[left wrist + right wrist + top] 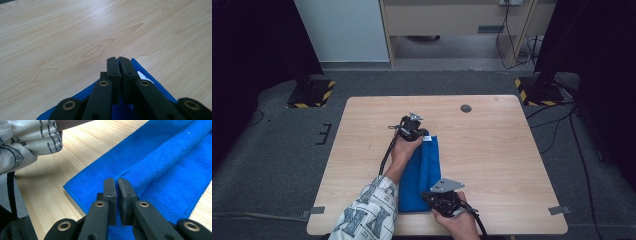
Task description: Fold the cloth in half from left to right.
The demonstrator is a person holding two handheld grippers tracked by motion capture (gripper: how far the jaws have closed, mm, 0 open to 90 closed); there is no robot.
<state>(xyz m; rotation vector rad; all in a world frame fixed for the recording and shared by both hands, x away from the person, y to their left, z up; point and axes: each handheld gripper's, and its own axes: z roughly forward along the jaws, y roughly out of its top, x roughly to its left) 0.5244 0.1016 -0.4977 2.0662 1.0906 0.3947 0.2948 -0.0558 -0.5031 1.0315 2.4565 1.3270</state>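
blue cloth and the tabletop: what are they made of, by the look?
Blue cloth: looks like microfibre or terry, with a fine matte looped nap, a stitched hem, and soft rounded folds. A small white tag sits at one corner.
Tabletop: pale wood-grain surface, smooth with a faint sheen. The grain looks flat and printed, so probably laminate rather than solid wood, though the pictures do not settle it.

In the high view, the left forearm (384,187) covered the blue cloth's (422,170) left side, and the right gripper (439,197) hid the part of it nearest the desk's (492,150) near edge. In the left gripper view the jaws stood pressed together over the cloth's far corner (140,68), so whether fabric lay between them could not be told. The right gripper view's edges cut off the cloth and the patterned sleeve (25,140).
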